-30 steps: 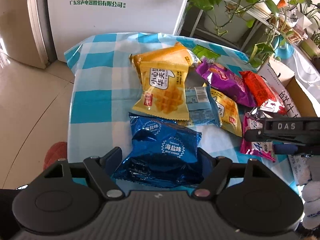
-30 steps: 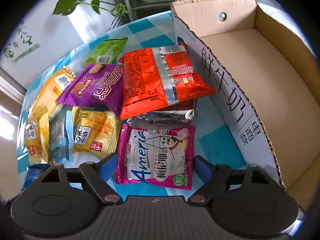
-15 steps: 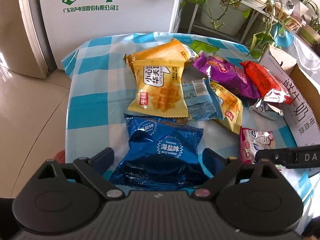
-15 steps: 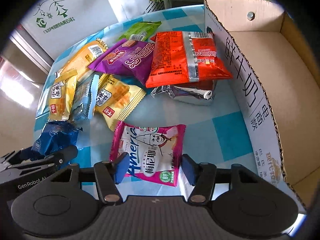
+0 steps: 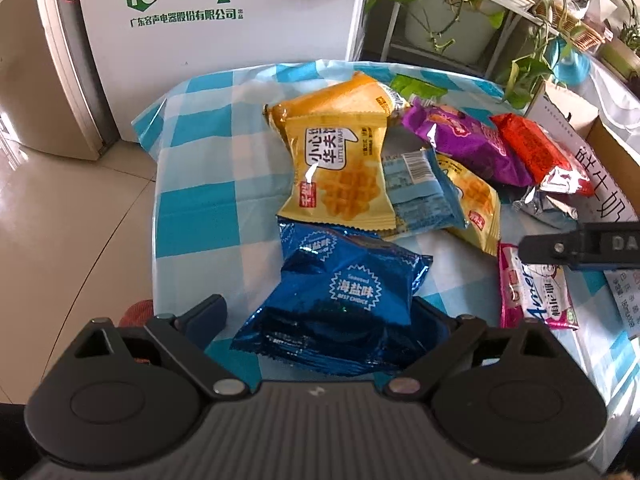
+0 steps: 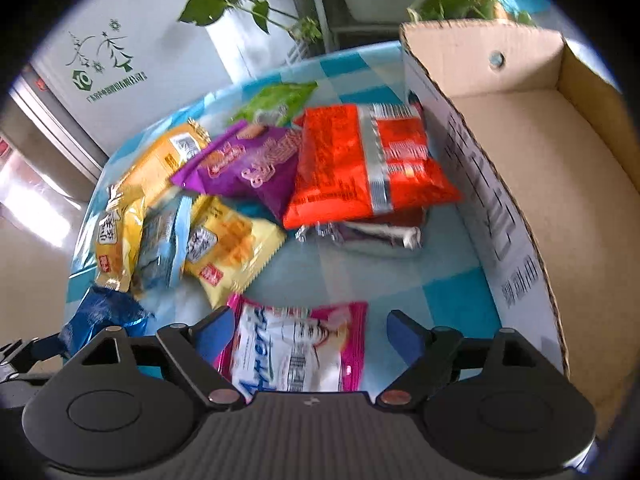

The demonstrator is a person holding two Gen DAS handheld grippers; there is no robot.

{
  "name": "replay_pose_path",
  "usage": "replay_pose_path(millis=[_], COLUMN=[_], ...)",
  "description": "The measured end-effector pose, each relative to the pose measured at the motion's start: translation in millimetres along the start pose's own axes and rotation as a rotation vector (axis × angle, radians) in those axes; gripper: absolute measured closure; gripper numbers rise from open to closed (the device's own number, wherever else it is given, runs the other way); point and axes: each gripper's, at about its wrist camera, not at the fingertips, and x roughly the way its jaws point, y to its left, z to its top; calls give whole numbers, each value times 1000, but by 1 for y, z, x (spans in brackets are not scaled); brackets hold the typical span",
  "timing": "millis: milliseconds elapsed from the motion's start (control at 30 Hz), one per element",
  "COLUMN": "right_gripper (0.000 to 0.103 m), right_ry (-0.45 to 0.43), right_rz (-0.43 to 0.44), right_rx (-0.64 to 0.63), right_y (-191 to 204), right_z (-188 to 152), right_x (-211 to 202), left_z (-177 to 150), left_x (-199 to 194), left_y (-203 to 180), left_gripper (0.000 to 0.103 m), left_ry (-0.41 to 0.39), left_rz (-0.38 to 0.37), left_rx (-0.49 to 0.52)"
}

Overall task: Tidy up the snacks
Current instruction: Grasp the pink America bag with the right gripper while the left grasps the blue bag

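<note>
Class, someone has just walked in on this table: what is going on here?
A person with a gripper in each hand is sorting snack packs on a checked tablecloth. The left gripper straddles a blue pack, its left finger clear of it. The right gripper is opening around a pink pack, not gripping it. The other packs lie in a heap. The cardboard box beside them holds no snacks as far as can be seen.
</note>
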Motion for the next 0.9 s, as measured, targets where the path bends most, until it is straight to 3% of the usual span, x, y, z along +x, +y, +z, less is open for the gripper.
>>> replay_pose_path(millis=[200,300,467,567,733,900], right_gripper=[14,13,13,13,12,12], right_ry=[10,72,175,140,88,69], right_rz=[41,92,157,119,30,30], right_rx=[-98,-114,-266,-396,-485,-632], right_y=[3,1,17,30,29,36], right_z=[-1,-9,-38,-50,-41,-37], right_x=[5,-2,-18,-30,-24,-15], left_z=[-1,0,1,0,0,0], left_x=[0,1,3,5,6,6], left_y=[0,-1,-4,-8,-10,-10], left_gripper=[4,2,1,1,1,1], left_ry=[6,11,20,31,41,46], left_rz=[-5,-8,-3,14,23,21], left_rx=[19,33,42,72,88,98])
